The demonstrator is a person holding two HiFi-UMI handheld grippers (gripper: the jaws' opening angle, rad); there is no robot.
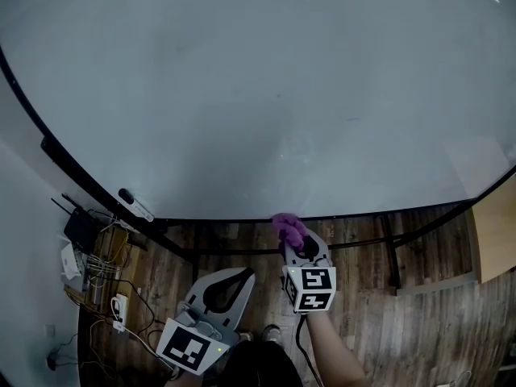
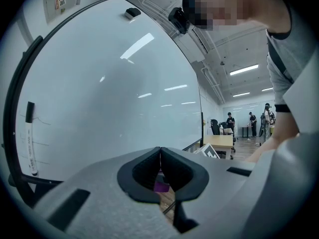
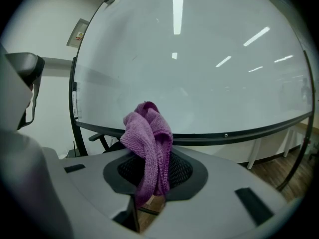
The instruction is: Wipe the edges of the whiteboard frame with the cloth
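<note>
A large whiteboard (image 1: 258,87) with a black frame (image 1: 339,213) fills the head view. My right gripper (image 1: 292,237) is shut on a purple cloth (image 1: 288,227), held right at the bottom frame edge. In the right gripper view the purple cloth (image 3: 148,143) bunches up between the jaws, with the black frame (image 3: 239,132) just behind it. My left gripper (image 1: 239,279) hangs lower and to the left, away from the board, jaws shut with nothing in them (image 2: 160,156).
A marker (image 1: 135,205) lies on the board's lower left ledge; the marker (image 2: 30,138) also shows in the left gripper view. A router and cables (image 1: 93,252) sit on the wooden floor at left. A wooden desk (image 1: 493,232) stands at right. The stand's legs (image 1: 390,252) cross below the board.
</note>
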